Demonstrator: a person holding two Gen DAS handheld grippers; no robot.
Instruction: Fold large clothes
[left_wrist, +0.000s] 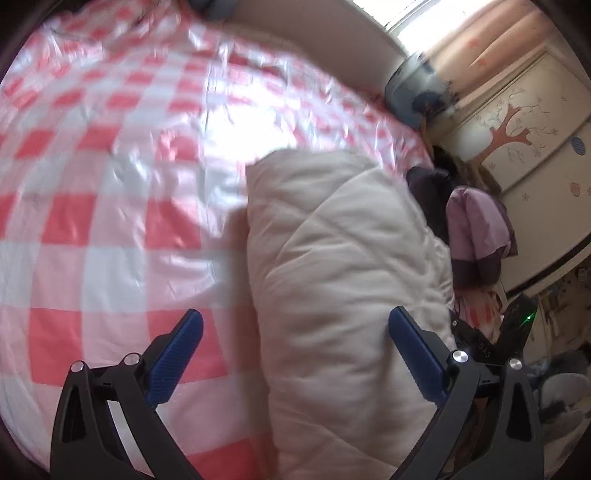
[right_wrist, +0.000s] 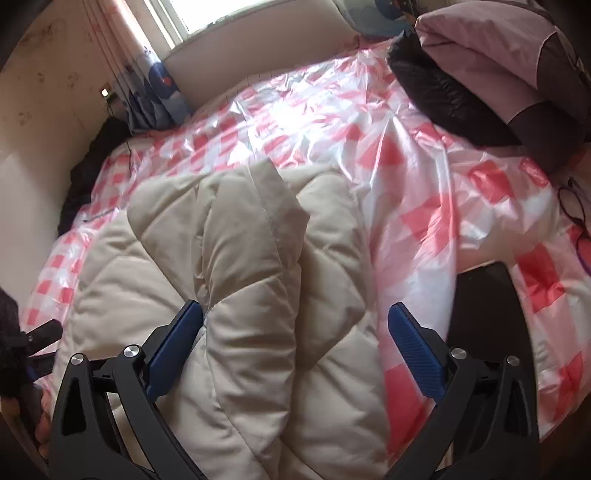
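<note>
Cream quilted coat lies bunched in a long fold on the checked plastic sheet over the bed, both the left gripper and right gripper hovering with jaws spread and empty, so next they should pinch opposite edges evenly before folding across.

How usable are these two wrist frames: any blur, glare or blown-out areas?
Left wrist view: motion-smeared throughout, checked plastic sheet glaring white mid-frame, window blown out. Right wrist view: sharper, cream quilted coat seams legible, sheet glare upper centre, window overexposed. Both show strong fisheye bending.
</note>
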